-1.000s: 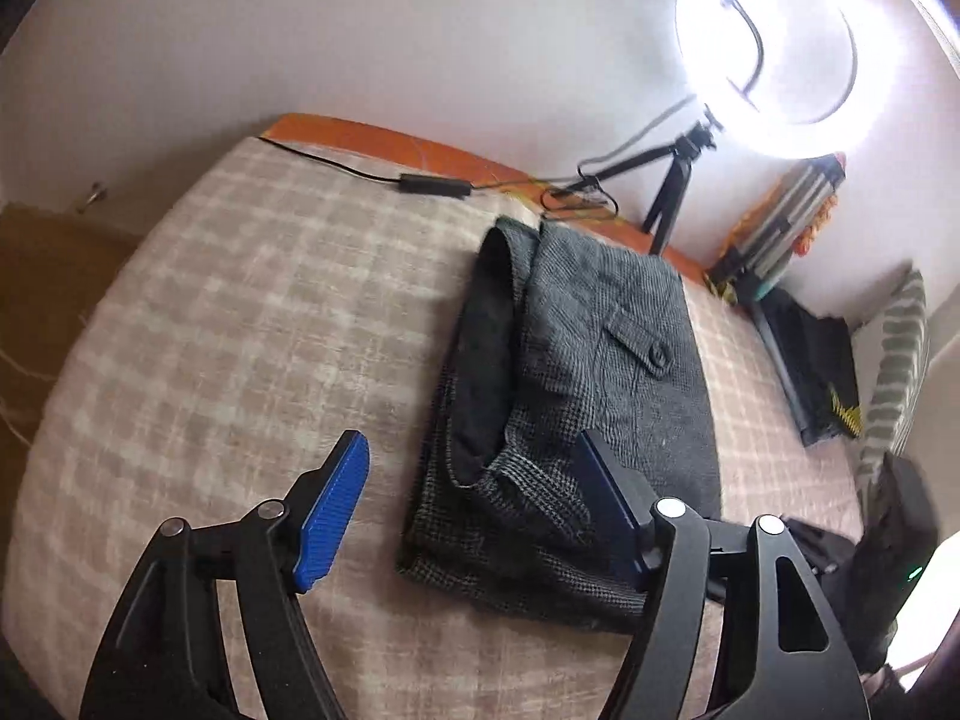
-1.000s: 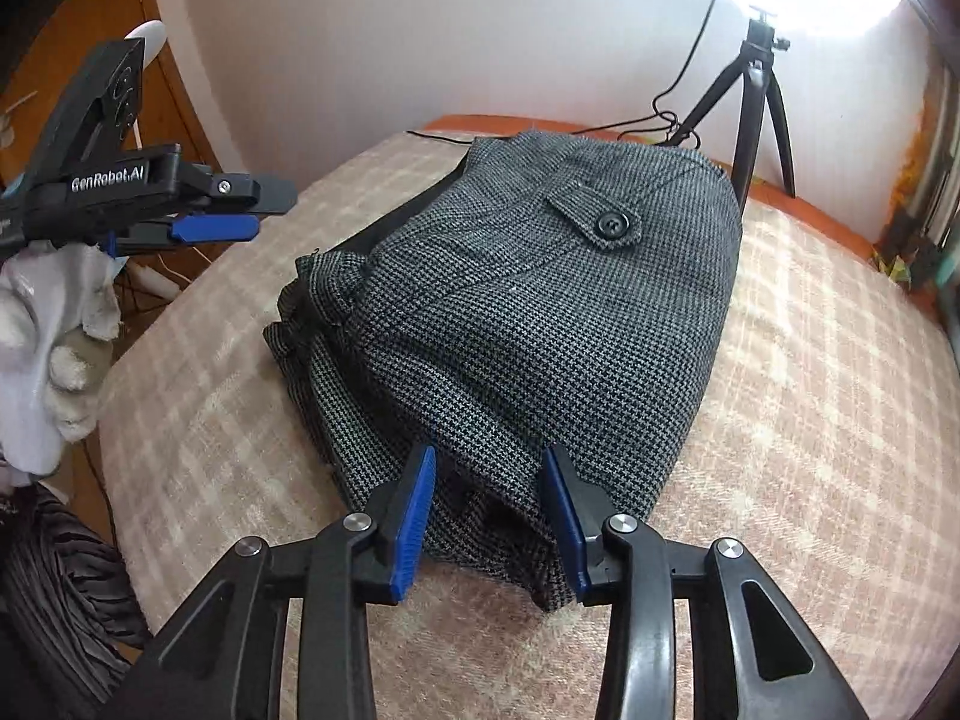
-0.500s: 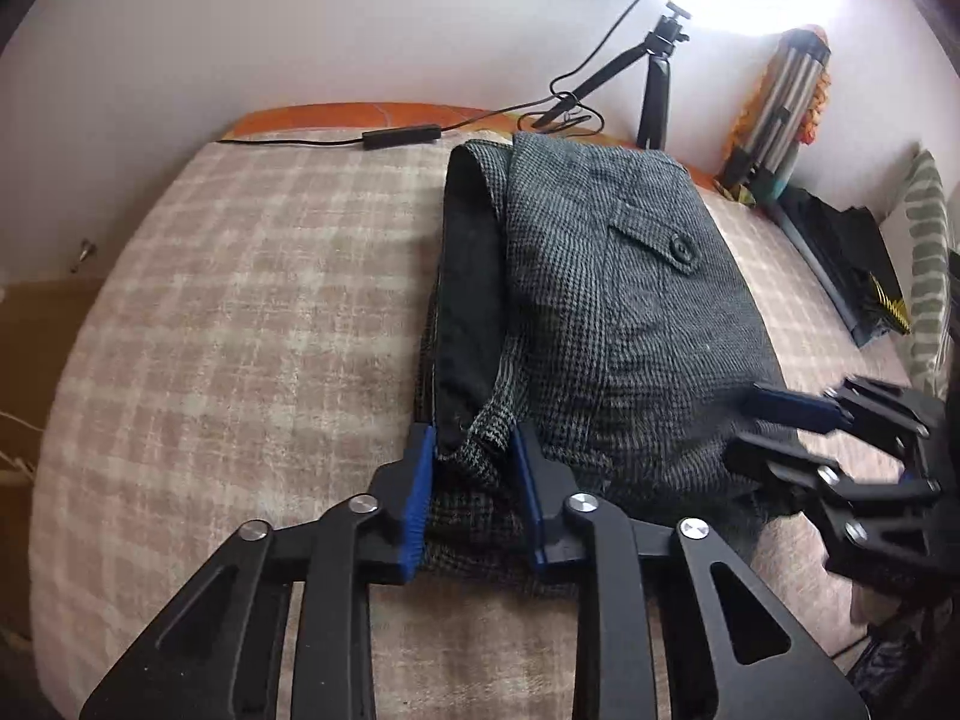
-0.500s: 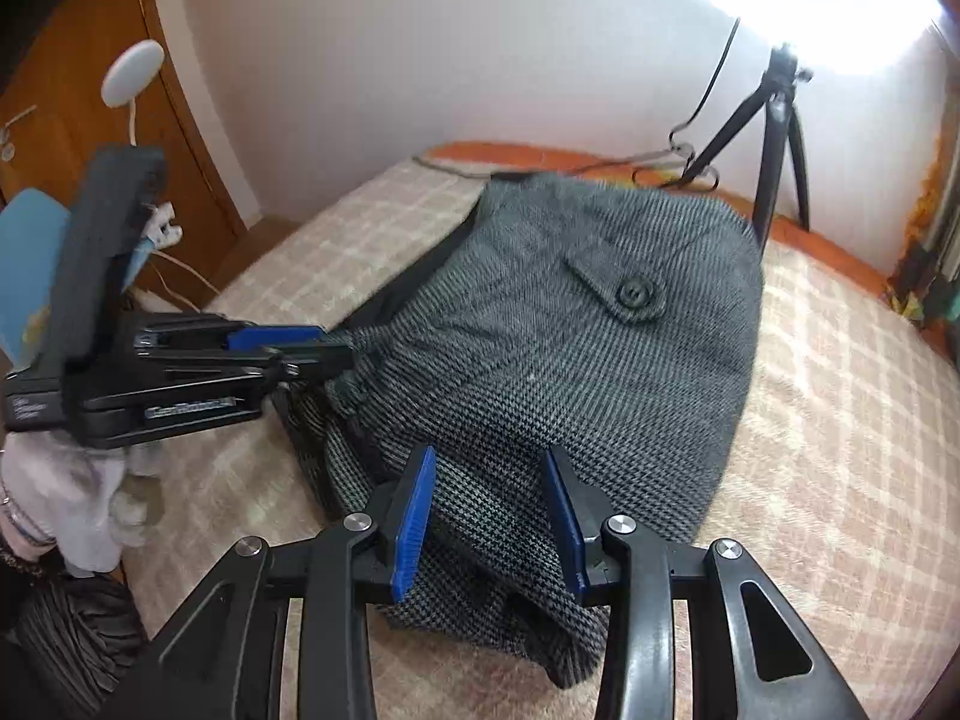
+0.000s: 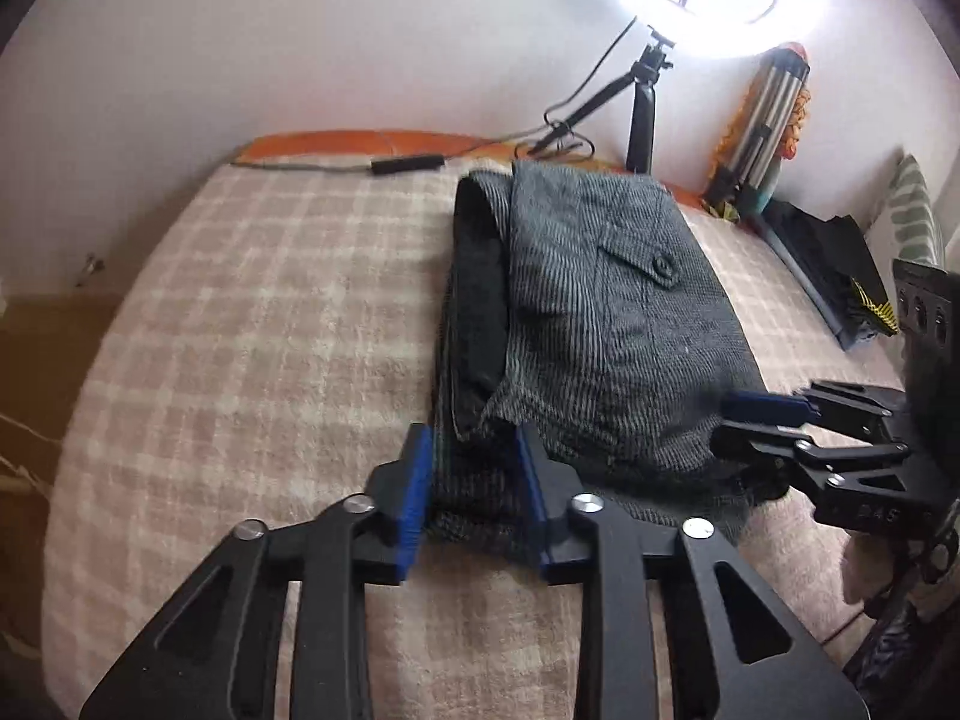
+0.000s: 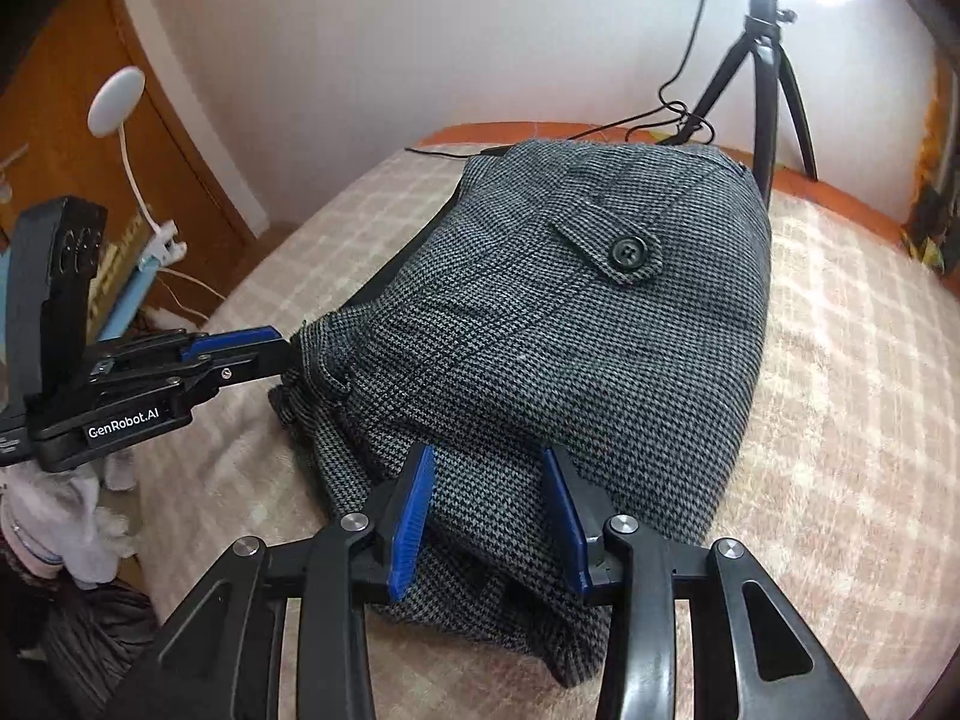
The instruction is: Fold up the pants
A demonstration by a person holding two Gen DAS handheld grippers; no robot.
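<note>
The folded grey houndstooth wool pants (image 6: 576, 324) lie on the beige checked bed blanket (image 5: 270, 324). The left tool (image 5: 474, 480) is opening, the near corner between its pads. The right tool (image 6: 489, 504) grips the near fold; contact beneath is hidden.

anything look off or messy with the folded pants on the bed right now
Slightly. The folded pants are not squared up: at the near left corner the top layer is bunched and lifted, showing the dark lining, and lower layers stick out beneath. Left gripper straddles that corner, its jaws opening. Nothing looks damaged.
</note>
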